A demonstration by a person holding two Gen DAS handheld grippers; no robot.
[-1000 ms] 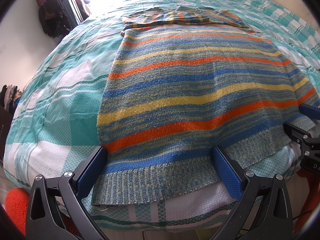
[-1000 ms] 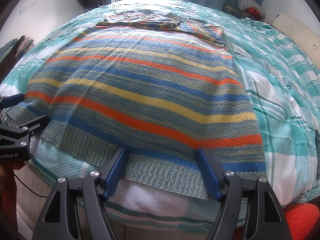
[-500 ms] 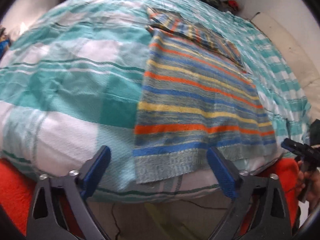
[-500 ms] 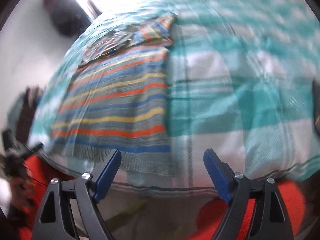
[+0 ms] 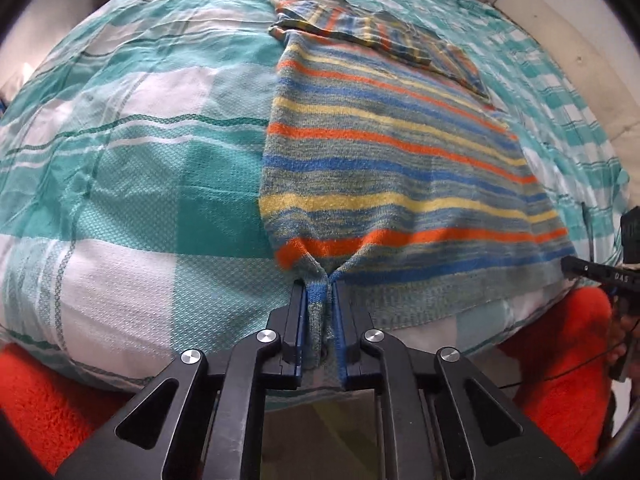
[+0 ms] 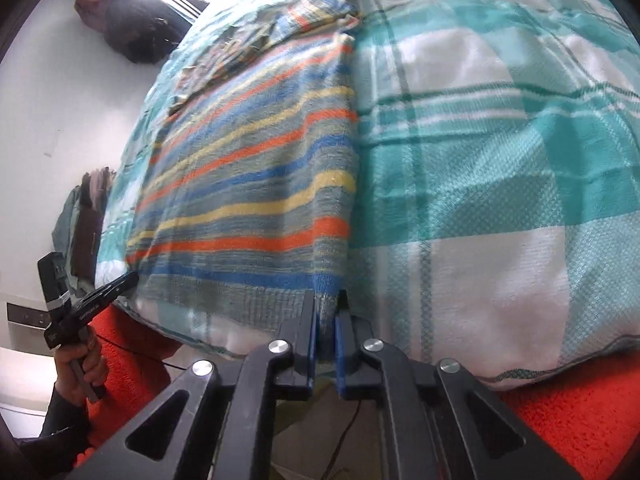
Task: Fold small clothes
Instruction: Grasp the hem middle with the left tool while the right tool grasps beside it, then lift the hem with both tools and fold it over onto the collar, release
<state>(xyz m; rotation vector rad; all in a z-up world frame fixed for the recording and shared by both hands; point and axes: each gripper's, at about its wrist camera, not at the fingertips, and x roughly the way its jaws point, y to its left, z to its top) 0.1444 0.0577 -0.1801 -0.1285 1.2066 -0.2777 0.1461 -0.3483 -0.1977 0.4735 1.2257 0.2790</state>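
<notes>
A striped knit sweater (image 5: 392,168) in orange, blue and yellow lies flat on the bed, hem toward me, with its sleeves folded across the far end. My left gripper (image 5: 320,292) is at the hem's left corner. Its jaws are closing, and the ribbed hem is pinched and bunched between the blue pads. My right gripper (image 6: 328,304) is at the hem's right corner (image 6: 326,280), its jaws closing with the knit edge pressed between them. Each wrist view shows the other gripper at the far corner: the right gripper (image 5: 576,268) and the left gripper (image 6: 120,282), held by a hand (image 6: 76,364).
The bed has a teal and white checked cover (image 5: 132,168), whose rounded front edge drops off just under the hem. An orange fluffy rug (image 5: 44,400) lies on the floor below. Clothes hang on the wall (image 6: 132,28) beyond the bed. A pale cushion (image 5: 560,32) sits far right.
Both grippers stood open over the hem's middle, then swung out to its two corners and closed on the knit. The left corner is now bunched and slightly lifted.
</notes>
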